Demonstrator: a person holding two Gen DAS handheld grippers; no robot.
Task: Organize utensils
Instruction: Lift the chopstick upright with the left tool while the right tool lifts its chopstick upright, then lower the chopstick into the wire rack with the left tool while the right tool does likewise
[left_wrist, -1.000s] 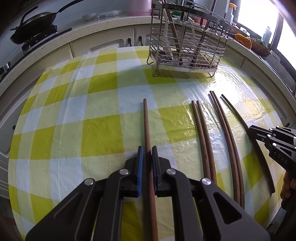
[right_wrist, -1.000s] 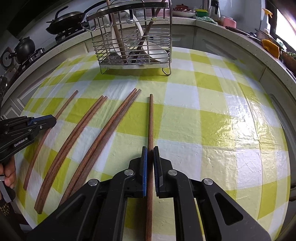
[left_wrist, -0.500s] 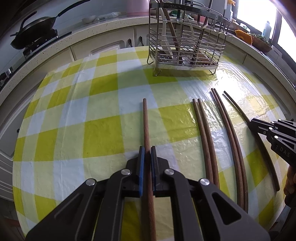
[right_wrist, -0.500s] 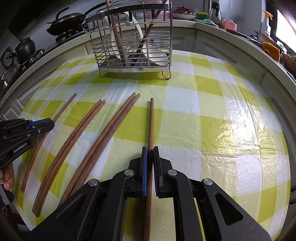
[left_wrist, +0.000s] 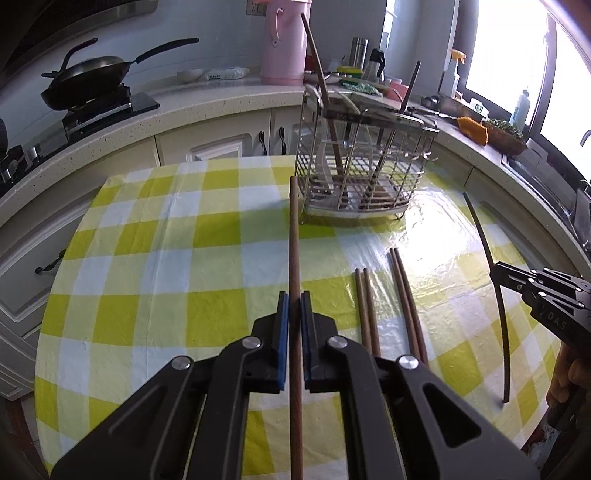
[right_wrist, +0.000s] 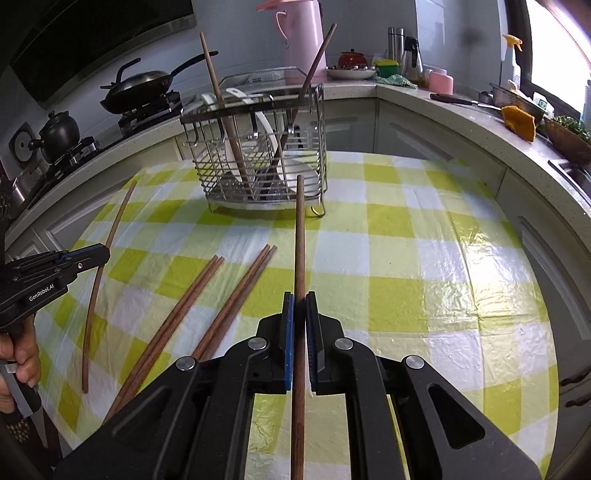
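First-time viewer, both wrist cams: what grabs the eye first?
Each gripper is clamped on one long wooden chopstick that points toward the wire utensil rack at the table's far end: the left gripper on the left chopstick, the right gripper on the right chopstick. Two chopstick pairs lie between them on the yellow-checked tablecloth.

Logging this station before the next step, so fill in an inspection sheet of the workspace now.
Surface: table under a yellow checked cloth.
Job's things: wire rack holding utensils; four chopsticks lying in two pairs.
Clutter: nothing seen on the table.
Grippers: left gripper shut on a chopstick; right gripper shut on another chopstick.
Cables: nothing seen.
Surroundings: counter with a pan, pink flask, kettle.
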